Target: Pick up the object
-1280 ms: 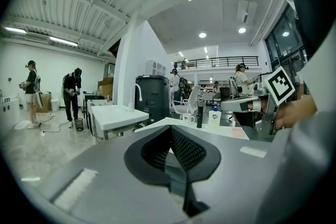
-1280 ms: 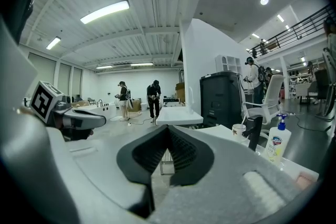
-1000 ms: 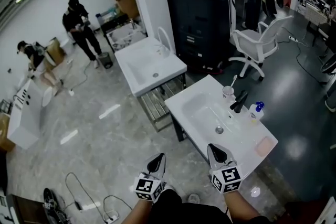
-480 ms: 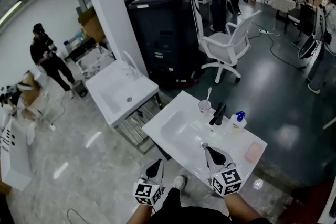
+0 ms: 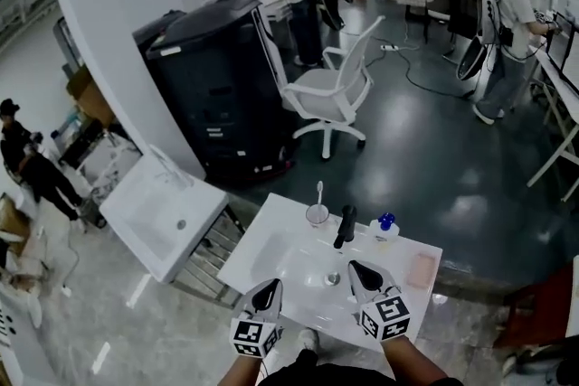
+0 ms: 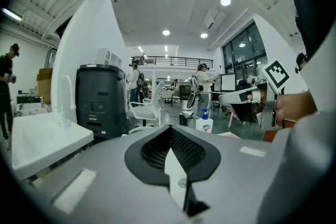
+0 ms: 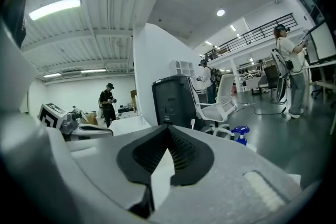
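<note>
A white washbasin [image 5: 271,253] stands just ahead of me. On its far rim are a cup with a toothbrush [image 5: 317,213], a black tap [image 5: 345,226] and a soap bottle with a blue pump [image 5: 384,228]. A pink pad [image 5: 422,268] lies on the right rim. My left gripper [image 5: 270,289] hangs over the near edge, shut and empty. My right gripper [image 5: 355,268] is over the bowl near the drain [image 5: 333,279], also shut with nothing in it. The left gripper view has the soap bottle [image 6: 203,122] far off; the right gripper view catches its blue pump [image 7: 240,132].
A second white basin [image 5: 158,217] on a metal frame stands to the left. Behind it is a tall black cabinet [image 5: 217,86], with a white swivel chair [image 5: 330,90] beside it. Several people stand at the back and at the far left. A cable runs over the dark floor.
The whole view has swung right and moved forward. The washbasin now lies right under both grippers. Both grippers stay shut and side by side.
</note>
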{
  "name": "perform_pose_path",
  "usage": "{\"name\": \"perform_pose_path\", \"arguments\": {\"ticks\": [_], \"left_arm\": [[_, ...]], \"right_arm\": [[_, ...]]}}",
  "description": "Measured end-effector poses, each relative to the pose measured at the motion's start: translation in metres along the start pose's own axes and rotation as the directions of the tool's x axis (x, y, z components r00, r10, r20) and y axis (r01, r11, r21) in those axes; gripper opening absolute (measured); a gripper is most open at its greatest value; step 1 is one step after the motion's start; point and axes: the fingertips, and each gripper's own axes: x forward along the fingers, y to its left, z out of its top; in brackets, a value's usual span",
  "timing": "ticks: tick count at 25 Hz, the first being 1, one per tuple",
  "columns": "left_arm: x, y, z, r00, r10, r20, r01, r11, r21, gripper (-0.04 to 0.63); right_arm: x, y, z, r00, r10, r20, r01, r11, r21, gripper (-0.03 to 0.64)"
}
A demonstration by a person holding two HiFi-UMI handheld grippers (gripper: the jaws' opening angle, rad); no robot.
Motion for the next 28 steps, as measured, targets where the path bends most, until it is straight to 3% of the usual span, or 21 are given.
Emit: {"name": "perform_pose_path", "arguments": {"ticks": [6,12,17,23,28], "left_arm": [[0.043,0.002,0.005,0.992,-0.126,0.023,0.126,0.992,0.001,0.018],[0.080,-0.005,0.010,0.960,-0.278,0.012,0.278,0.960,0.005,0.018],[0.103,-0.015,0.014,0.924,-0.383,-0.004,0.383,0.923,0.048,0.018],[0.120,-0.041,0.009,0.871,-0.490,-0.010,0.488,0.865,0.114,0.018],[0.129,-0.061,0.007,0.855,-0.518,-0.017,0.517,0.849,0.108,0.018]], "right_arm": [[0.008,-0.021,0.004,0.994,-0.107,-0.005,0.107,0.994,-0.007,0.003],[-0.002,-0.042,-0.001,0.961,-0.277,-0.009,0.277,0.961,0.008,0.003],[-0.015,-0.053,-0.002,0.914,-0.407,0.002,0.406,0.914,0.013,0.003],[-0.052,-0.064,-0.024,0.836,-0.547,-0.031,0.548,0.835,0.053,0.003],[-0.074,-0.083,-0.025,0.796,-0.604,-0.038,0.605,0.795,0.047,0.003]]}}
